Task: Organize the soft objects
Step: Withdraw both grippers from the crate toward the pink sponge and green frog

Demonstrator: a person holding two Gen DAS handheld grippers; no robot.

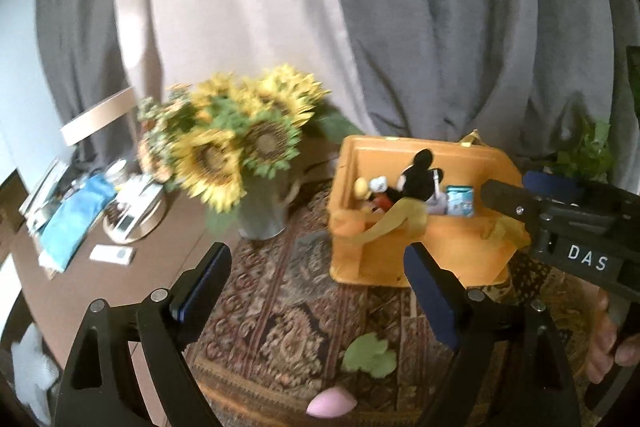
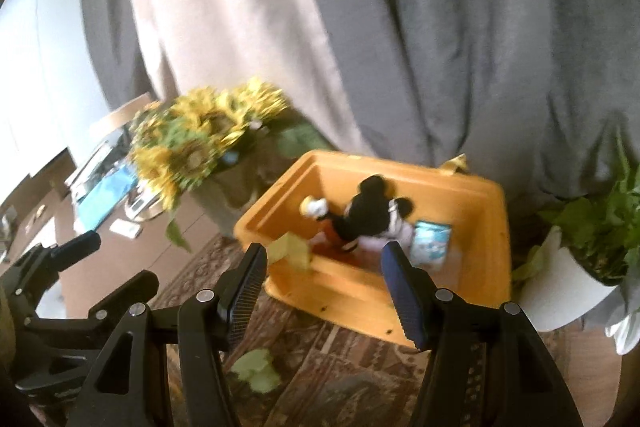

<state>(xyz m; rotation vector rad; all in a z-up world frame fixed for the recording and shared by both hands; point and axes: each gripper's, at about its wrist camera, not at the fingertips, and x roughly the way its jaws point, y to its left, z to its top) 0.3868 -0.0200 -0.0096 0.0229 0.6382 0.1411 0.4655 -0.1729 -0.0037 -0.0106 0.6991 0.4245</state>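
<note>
Motion blur is softening both views; fine detail is hard to read.

Left gripper [image 1: 320, 291]: jaws standing wide apart, nothing between them, hanging over the patterned rug [image 1: 280, 307] on the near side of the orange bin [image 1: 460, 247].

Right gripper [image 2: 324, 291]: jaws parted, gripping nothing, also hovering just short of the bin's near wall.

Nearest to camera, a pink soft item [image 1: 330, 403] is lying on the rug, cut off by the frame edge; shape unclear. Just beyond it, a green plush [image 1: 370, 355] is lying flat, still outside the bin.

Inside the bin, the black mouse plush [image 2: 368, 215] is lying with its long axis slanting, head toward the bin's far wall, lower body partly hidden by the right gripper's finger. A yellow cloth [image 1: 396, 219] is draping over the near rim.

Beyond the bin on its left, the sunflowers [image 1: 232, 147] are blurring heavily.
</note>
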